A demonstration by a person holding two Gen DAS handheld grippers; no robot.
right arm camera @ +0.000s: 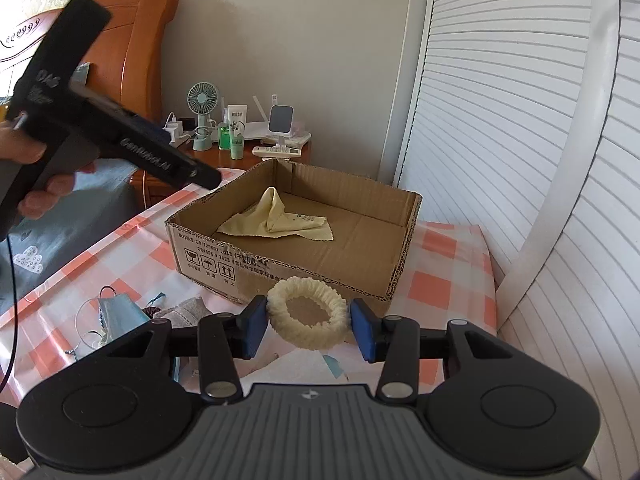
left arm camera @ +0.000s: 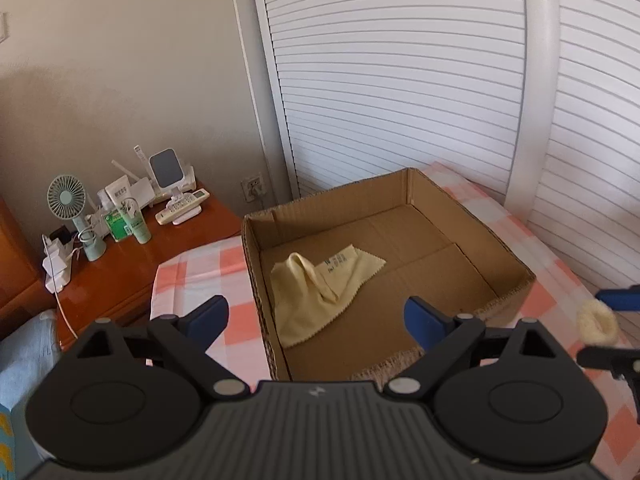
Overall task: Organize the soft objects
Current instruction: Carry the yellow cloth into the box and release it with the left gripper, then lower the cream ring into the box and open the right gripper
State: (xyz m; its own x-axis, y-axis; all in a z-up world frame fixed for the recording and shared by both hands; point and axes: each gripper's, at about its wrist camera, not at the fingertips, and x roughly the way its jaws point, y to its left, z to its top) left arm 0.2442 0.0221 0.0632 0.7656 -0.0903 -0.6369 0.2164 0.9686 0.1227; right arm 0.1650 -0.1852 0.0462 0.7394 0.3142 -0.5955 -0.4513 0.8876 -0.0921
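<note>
Right tool (right arm camera: 308, 330) is pinching a cream scrunchie (right arm camera: 307, 312) between its blue pads, holding it just short of the cardboard box (right arm camera: 280, 268) at its 12 o'clock, likely staging it for a drop inside. Left tool (left arm camera: 316, 320) is hanging spread wide and empty over the box's near edge, the yellow cloth (left arm camera: 316, 292) lying loose in the box at its 12 o'clock. More soft bits, a face mask (right arm camera: 116, 312) among them, are waiting on the checked bed cover (right arm camera: 436, 284) at the right tool's 9 o'clock.
</note>
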